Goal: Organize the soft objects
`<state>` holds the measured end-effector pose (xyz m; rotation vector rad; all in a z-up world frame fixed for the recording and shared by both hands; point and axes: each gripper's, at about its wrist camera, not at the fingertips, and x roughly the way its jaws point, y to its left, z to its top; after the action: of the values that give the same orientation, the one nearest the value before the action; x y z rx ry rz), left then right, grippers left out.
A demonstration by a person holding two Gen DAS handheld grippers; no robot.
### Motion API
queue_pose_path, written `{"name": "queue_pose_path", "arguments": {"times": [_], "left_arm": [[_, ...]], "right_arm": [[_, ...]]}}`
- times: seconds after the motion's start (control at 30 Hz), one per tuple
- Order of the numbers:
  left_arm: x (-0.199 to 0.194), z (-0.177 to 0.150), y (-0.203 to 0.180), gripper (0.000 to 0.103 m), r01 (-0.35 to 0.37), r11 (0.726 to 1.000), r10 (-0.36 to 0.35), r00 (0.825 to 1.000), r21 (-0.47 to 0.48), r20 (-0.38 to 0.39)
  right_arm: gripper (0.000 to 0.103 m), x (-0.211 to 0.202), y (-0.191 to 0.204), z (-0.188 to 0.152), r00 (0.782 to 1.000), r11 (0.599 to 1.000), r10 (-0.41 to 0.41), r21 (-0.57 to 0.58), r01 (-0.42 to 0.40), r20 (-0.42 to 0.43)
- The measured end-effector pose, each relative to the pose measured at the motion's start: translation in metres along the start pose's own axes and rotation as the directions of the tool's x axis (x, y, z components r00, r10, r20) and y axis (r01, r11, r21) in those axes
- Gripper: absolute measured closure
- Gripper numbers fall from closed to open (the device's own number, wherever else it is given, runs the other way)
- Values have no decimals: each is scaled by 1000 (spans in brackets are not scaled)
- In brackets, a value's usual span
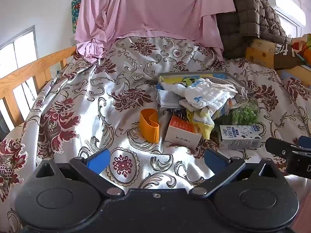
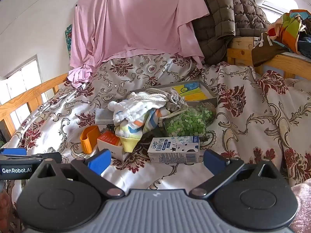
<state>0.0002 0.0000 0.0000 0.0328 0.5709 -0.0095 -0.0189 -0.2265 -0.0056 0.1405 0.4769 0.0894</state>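
Both tools gaping, empty, above the bed.
Ahead of left tool (image 1: pixel 155 160): one orange band (image 1: pixel 149 125), two cartons; right tool (image 2: pixel 156 161) faces one milk carton (image 2: pixel 174 149).

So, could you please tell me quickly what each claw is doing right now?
Left claw: open, holding nothing.
Right claw: open, holding nothing.

Bare bedspread (image 1: pixel 93 101) left of clutter (image 1: pixel 196 104)

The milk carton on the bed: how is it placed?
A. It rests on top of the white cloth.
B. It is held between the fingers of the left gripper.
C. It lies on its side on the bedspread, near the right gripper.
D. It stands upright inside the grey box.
C: the milk carton lies flat on the bedspread, just ahead of the open right gripper.
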Motion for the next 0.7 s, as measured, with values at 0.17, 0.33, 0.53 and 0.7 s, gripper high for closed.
{"name": "queue_pose_path", "arguments": {"times": [0.17,0.33,0.53,0.7], "left_arm": [[0,0,0,1,-1,1000,1,1000,1,1],[0,0,0,1,-1,1000,1,1000,2,1],[0,0,0,1,-4,1000,4,1000,6,-3],[3,-3,1,1,-5,1000,5,1000,8,-7]], "right_arm": [[0,0,0,0,1000,1000,1,1,-1,2],[0,0,0,0,1000,1000,0,1,0,-1],[0,1,0,0,1000,1000,1,1,-1,-1],[0,1,0,-1,1000,1000,1,2,-1,-1]]}}
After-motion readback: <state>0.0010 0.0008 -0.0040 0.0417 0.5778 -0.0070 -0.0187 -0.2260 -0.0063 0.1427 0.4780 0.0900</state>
